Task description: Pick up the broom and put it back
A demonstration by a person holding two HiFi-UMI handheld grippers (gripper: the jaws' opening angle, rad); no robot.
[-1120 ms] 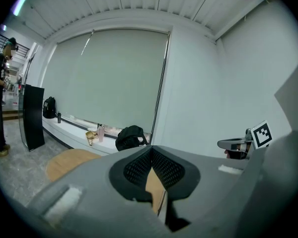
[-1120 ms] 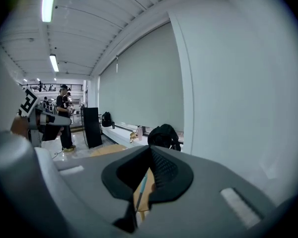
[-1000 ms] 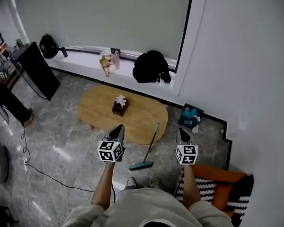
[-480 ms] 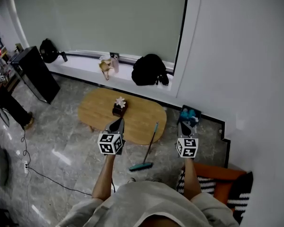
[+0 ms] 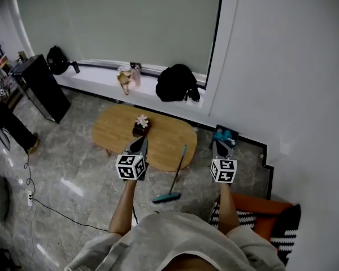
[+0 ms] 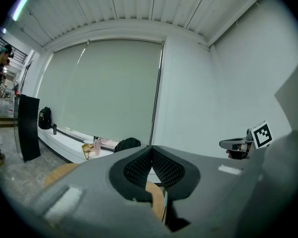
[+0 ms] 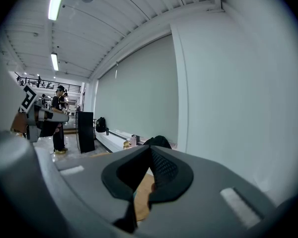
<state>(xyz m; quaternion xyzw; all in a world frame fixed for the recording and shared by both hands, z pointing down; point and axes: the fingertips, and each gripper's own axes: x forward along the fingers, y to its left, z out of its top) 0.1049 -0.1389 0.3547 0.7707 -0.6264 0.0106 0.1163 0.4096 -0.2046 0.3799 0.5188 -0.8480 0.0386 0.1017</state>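
The broom [image 5: 175, 176] has a teal head on the grey floor and a thin handle that leans on the edge of the oval wooden table [image 5: 164, 137]. My left gripper [image 5: 139, 143] hangs in the air to the left of the handle, over the table's near edge. My right gripper [image 5: 218, 146] hangs to the right of the handle. Neither touches the broom. In the left gripper view the left gripper [image 6: 151, 148] has its pads pressed together on nothing. The right gripper [image 7: 150, 149] shows the same in its own view.
A small dark box with a white flower [image 5: 140, 125] stands on the table. A black bag [image 5: 177, 83] lies on the window ledge. A black cabinet [image 5: 39, 86] stands at the left, a teal bin [image 5: 226, 135] by the wall, an orange seat with a striped cushion [image 5: 260, 222] at the lower right.
Both grippers have risen a little and now sit higher in the head view. The broom has stayed where it was.
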